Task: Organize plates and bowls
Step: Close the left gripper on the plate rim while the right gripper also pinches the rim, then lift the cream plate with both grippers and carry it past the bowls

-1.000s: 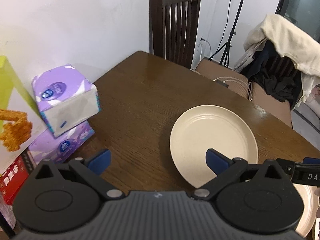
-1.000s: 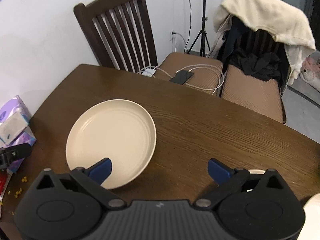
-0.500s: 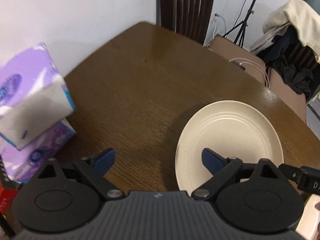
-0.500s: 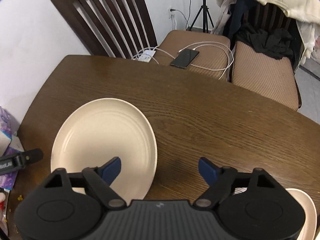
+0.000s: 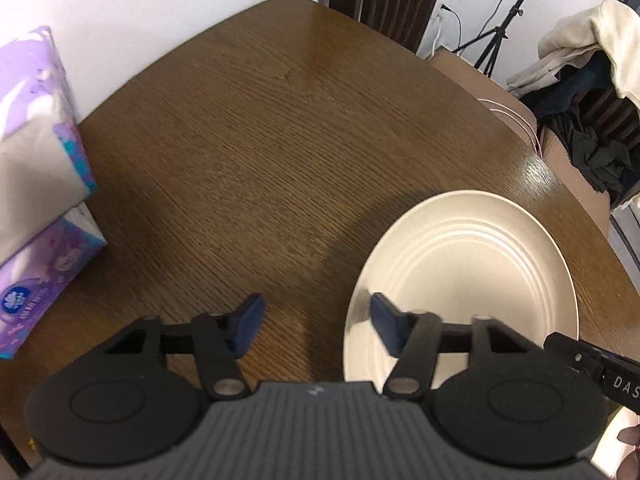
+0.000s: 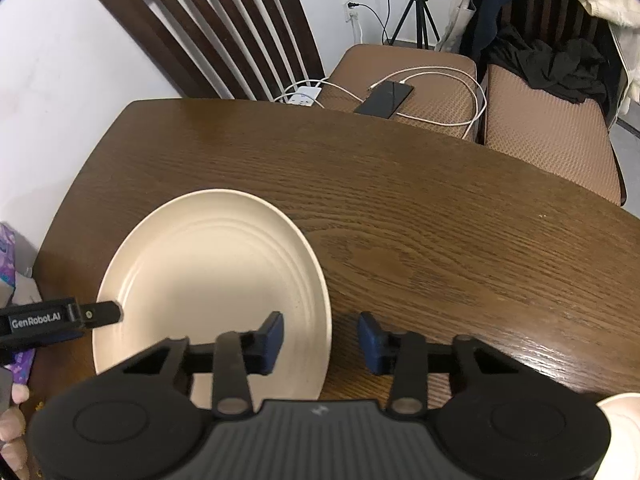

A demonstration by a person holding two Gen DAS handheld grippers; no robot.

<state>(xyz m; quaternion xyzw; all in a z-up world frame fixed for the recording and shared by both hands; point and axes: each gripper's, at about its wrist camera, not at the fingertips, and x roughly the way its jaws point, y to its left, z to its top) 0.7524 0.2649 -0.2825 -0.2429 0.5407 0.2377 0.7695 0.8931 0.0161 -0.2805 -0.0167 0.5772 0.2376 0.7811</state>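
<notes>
Now | step: we grasp plate (image 6: 208,280), flat on table (image 6: 440,220) | left gripper (image 5: 316,320) at its 9 o'clock rim, right gripper (image 6: 320,338) at 3 o'clock, both straddling rim, jaws closing, not pinching | next: we finish closing, lift level

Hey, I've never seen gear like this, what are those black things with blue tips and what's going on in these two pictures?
Those are hand-held two-finger grippers, each with a camera looking along its fingers. The left gripper straddles the left rim of the round cream plate on the brown wooden table; the right gripper straddles its right rim. Both pairs of jaws are closing, and nothing looks clamped yet. Purple tissue packs sit at the table's left. A black phone lies on a chair beyond.
</notes>
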